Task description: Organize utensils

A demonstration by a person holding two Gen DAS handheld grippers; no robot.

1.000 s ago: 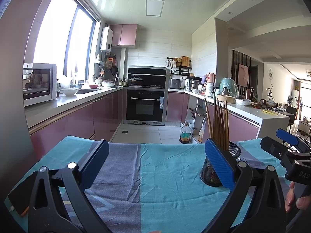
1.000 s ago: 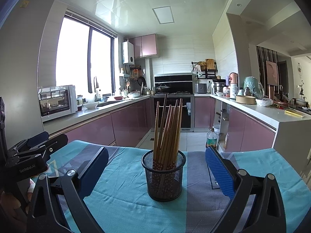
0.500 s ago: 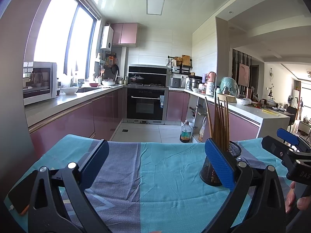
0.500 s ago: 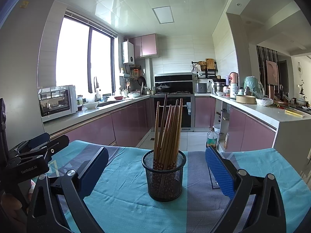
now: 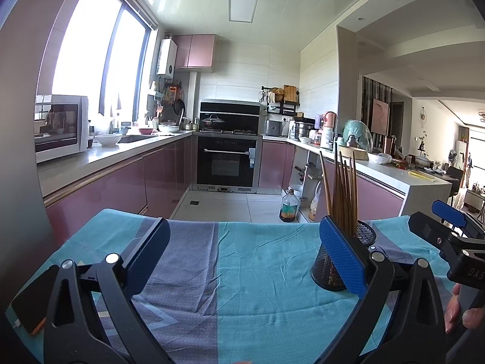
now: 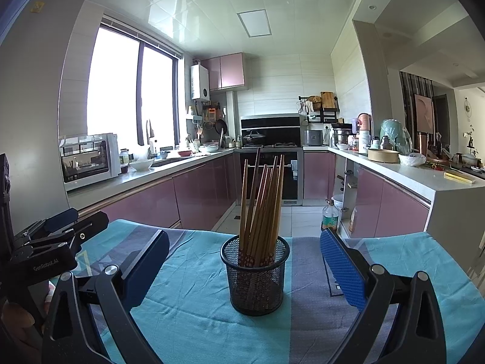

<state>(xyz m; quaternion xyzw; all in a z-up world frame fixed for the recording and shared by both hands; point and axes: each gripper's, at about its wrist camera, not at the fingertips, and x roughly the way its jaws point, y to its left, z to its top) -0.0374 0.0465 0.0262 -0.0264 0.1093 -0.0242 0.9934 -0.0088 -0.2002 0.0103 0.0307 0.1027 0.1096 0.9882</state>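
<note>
Centrally, mesh holder (image 6: 254, 276) of chopsticks (image 6: 260, 206) between spread right hand-held gripper (image 6: 242, 270); left hand-held gripper (image 5: 242, 261) likewise released over bare cloth (image 5: 260, 273).

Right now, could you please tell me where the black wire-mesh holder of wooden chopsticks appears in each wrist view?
Left wrist view: the black wire-mesh holder stands lower right, partly hidden behind the left gripper's blue right finger.
Right wrist view: the holder stands at centre, between the open fingers of the right gripper.
Shared landmark: the black built-in oven at the kitchen's far end.
</note>
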